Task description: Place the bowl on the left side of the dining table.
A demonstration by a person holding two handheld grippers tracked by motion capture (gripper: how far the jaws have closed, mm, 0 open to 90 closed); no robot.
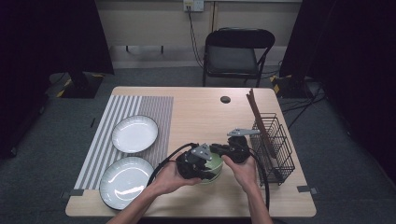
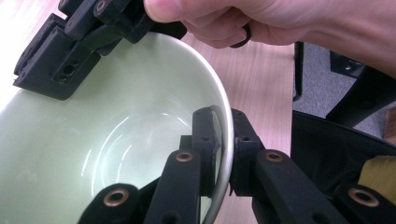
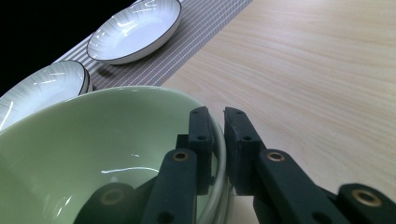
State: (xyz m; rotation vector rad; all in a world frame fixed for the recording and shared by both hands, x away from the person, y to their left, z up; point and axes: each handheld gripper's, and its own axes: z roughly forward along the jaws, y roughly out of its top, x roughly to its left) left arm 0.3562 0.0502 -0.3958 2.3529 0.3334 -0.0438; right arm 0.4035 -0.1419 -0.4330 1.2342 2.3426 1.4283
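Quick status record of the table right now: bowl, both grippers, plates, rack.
bowl: green bowl on the wooden table, near the front edge
left gripper: shut on the bowl rim
right gripper: shut on the rim, opposite side
plates: two white plates, the far one on the striped mat
rack: black wire rack at the table's right

Your table [image 1: 196, 112] is pale wood, sitting mid-frame in the high view. Along its left side lies a striped mat [image 1: 140, 105], with one white plate [image 1: 135, 134] on it and a second plate [image 1: 125, 181] lower left, half off the mat. A black wire rack [image 1: 274, 147] stands at the right edge. The green bowl [image 1: 214, 164] is at lower centre.
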